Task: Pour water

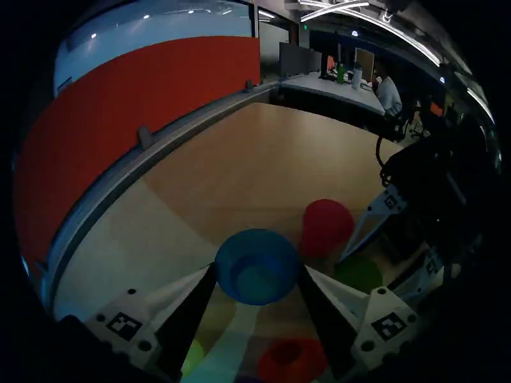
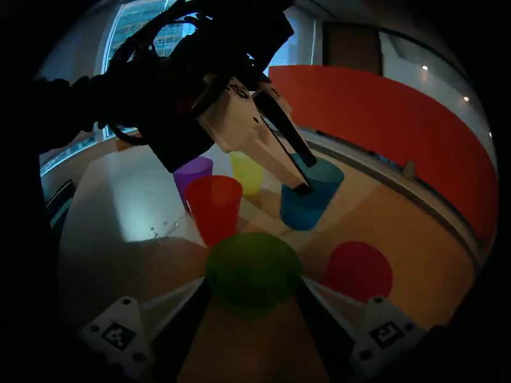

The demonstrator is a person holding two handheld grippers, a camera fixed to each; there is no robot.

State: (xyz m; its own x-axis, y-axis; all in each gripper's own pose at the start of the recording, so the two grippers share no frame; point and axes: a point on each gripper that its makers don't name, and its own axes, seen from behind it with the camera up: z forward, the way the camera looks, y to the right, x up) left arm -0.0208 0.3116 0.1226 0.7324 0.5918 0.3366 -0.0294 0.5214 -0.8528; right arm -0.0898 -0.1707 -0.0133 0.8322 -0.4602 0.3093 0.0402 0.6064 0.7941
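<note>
The left gripper (image 1: 257,269) clasps the blue cup (image 1: 257,265) above the wooden table (image 1: 255,159). Just right of it, the right gripper (image 2: 253,283) grips the green cup (image 2: 253,268). It is too dim to tell whether either holds water.

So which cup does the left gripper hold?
The blue cup, between the left gripper's fingers. The right gripper holds the green cup; the red cup, purple cup and yellow cup stand free.
</note>
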